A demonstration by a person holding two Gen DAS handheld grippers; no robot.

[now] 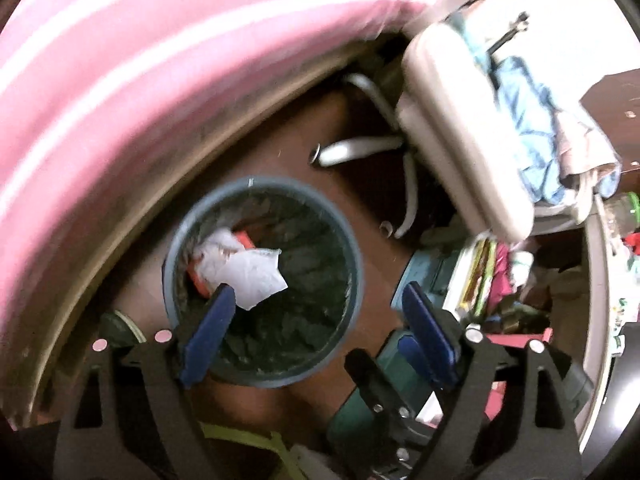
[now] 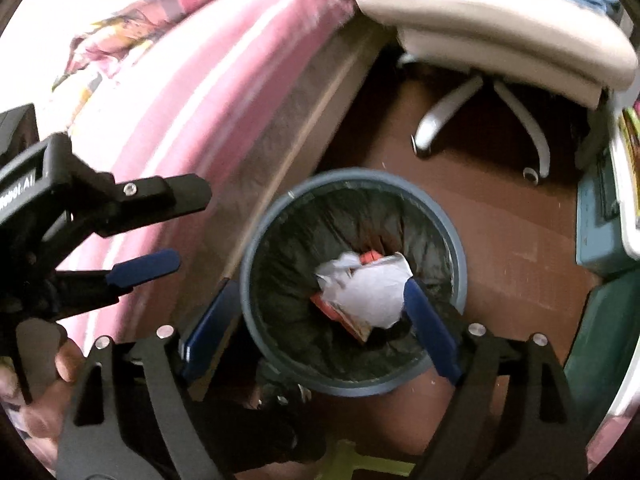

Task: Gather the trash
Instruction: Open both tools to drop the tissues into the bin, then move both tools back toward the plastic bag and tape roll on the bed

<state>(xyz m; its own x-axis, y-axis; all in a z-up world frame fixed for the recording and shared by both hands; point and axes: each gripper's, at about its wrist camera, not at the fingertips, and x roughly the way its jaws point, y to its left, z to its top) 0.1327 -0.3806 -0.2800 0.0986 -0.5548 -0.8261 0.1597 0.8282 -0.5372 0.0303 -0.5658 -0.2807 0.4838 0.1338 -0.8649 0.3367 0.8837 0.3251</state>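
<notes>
Crumpled paper (image 2: 370, 294) lies in the bin (image 2: 256, 240); left gripper (image 1: 316, 328) and right gripper (image 2: 320, 320) gape wide, empty.

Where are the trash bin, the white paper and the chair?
Trash bin (image 2: 460, 256): right wrist view, on its grey-blue rim.
White paper (image 2: 376, 292): right wrist view, on the middle of the crumpled sheet inside the bin.
Chair (image 2: 496, 24): right wrist view, on its pale seat cushion.

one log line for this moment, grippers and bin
left gripper open, empty | right gripper open, empty | both above bin | white paper and red wrapper in bin
</notes>
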